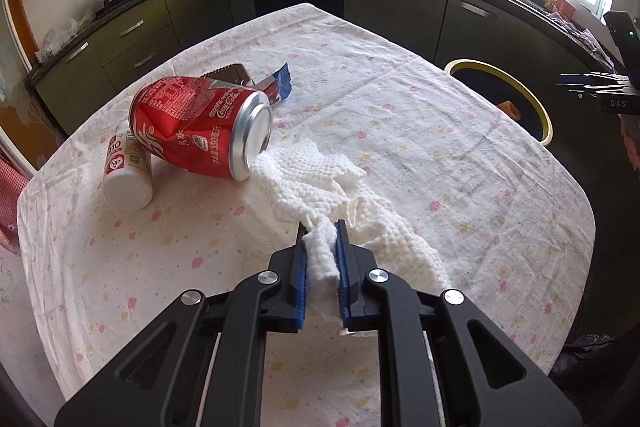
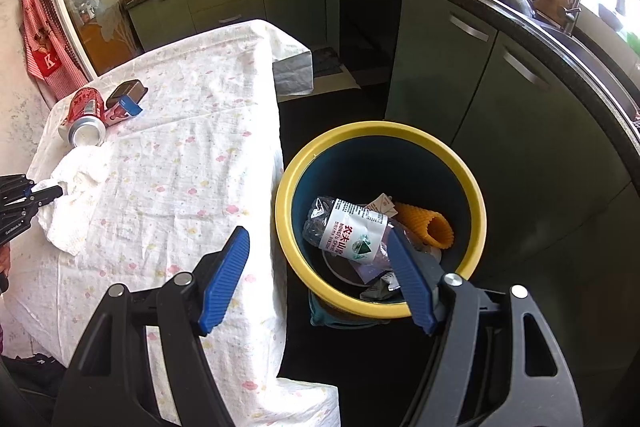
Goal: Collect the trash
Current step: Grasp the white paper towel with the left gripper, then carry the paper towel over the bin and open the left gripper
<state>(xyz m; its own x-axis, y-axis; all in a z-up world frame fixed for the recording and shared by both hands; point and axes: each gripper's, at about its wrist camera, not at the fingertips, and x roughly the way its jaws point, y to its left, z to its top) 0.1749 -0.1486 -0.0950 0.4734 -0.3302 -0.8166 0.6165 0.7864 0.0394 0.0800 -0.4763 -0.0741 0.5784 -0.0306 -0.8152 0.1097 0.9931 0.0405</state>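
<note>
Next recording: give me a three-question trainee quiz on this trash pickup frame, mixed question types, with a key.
1. True or false: the left tool is shut on the crumpled white paper towel.
2. Which item already lies in the yellow-rimmed round bin? A) the crushed red soda can B) the clear plastic water bottle C) the small white plastic bottle
3. Fill in: the right tool is open and holds ____.

Key: 1 true; 2 B; 3 nothing.
</note>
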